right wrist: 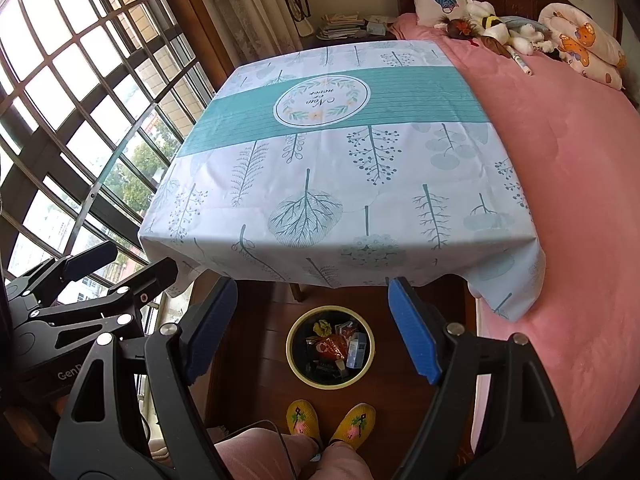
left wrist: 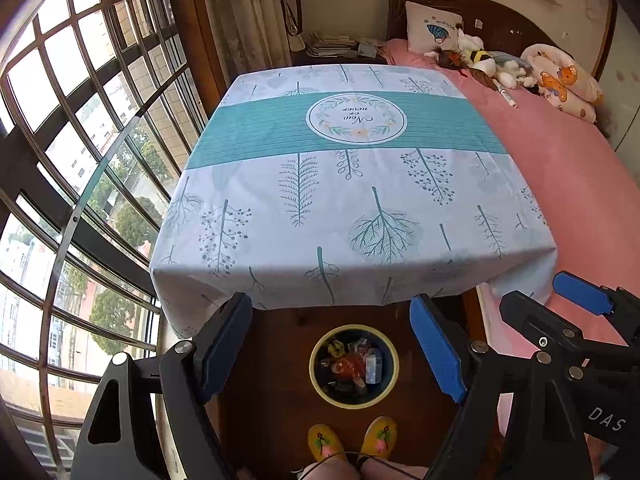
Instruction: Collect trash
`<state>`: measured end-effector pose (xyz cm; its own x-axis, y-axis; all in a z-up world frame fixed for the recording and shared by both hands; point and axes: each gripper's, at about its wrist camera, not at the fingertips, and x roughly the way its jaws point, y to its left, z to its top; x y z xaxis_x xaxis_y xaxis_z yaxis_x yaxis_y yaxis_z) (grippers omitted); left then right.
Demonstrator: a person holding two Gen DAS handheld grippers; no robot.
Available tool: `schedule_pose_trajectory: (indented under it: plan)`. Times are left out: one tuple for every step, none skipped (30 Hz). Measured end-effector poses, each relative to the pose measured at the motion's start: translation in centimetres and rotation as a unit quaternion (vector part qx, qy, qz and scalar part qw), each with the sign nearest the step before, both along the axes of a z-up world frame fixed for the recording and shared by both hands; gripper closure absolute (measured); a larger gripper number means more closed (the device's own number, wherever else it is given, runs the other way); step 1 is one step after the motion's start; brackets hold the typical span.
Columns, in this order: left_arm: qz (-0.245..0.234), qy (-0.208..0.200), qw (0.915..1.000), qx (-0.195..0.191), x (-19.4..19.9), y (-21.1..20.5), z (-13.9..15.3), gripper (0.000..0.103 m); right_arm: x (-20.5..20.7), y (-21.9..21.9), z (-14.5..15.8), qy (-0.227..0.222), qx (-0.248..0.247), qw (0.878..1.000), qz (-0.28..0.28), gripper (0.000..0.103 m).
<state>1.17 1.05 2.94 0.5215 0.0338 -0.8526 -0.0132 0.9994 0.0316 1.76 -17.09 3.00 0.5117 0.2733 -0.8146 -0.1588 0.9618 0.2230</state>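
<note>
Below the cloth-covered surface (left wrist: 360, 200), the bin (left wrist: 354, 366) on the floor holds the trash (left wrist: 352, 364); nothing remains on top, so collecting looks finished. Left tool (left wrist: 332, 344) and right tool (right wrist: 310, 328) both hang spread, empty.

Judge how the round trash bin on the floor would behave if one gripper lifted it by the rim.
The trash bin looks like thin plastic, so the rim may flex under the fingers. It holds only wrappers and a small carton, so it is probably light. Gripped on one side it would likely tilt, and the loose contents could slide.
</note>
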Motion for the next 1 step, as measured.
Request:
schedule_pose_trajectory:
  plan:
    - [0.001, 0.0, 1.0, 0.0, 0.0, -0.05, 0.01, 0.02, 0.07, 0.01, -0.06, 0.001, 0.001, 1.0, 0.0, 0.027]
